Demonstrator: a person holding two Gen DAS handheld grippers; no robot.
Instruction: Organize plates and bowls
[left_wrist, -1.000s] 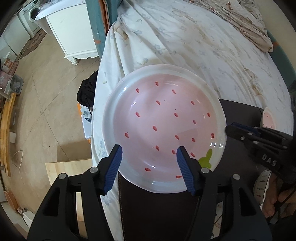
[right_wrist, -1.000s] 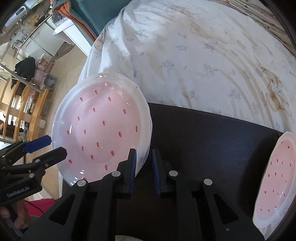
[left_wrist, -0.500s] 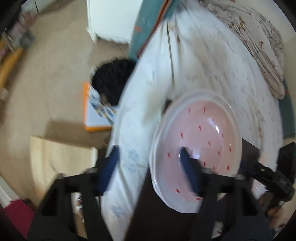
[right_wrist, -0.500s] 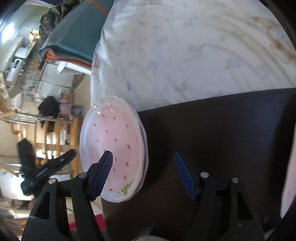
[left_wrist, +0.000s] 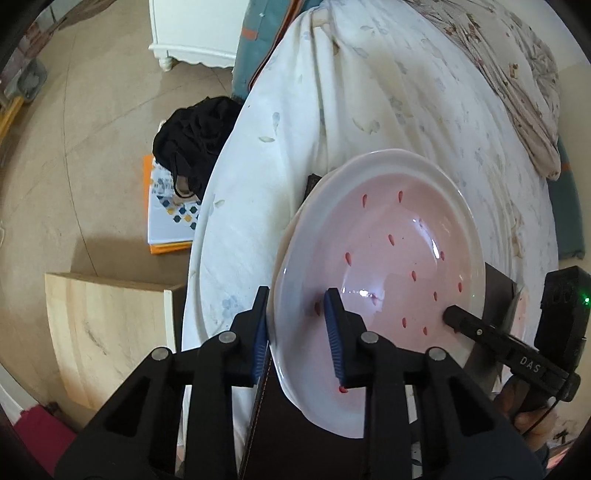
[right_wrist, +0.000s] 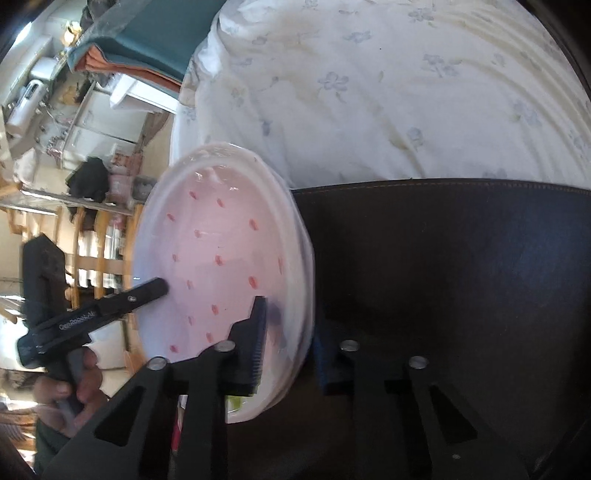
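Both sides are on the pink plate (left_wrist: 388, 266) now: the left hand-held gripper (left_wrist: 297, 332) has its blue pads straddling the near rim, one pad under and one on the speckled face, clamped on it as far as I can judge, while the right hand-held gripper (right_wrist: 290, 343) bites the opposite rim the same way. The plate sits at the left end of the dark table (right_wrist: 461, 277), overhanging the bed (right_wrist: 369, 92). A rim grip from two sides suits it, since a shallow, glossy plate offers no other purchase.

"DAS" on R hand-held gripper (left_wrist: 480, 328); "GenRobot.AI" on L (right_wrist: 287, 328)
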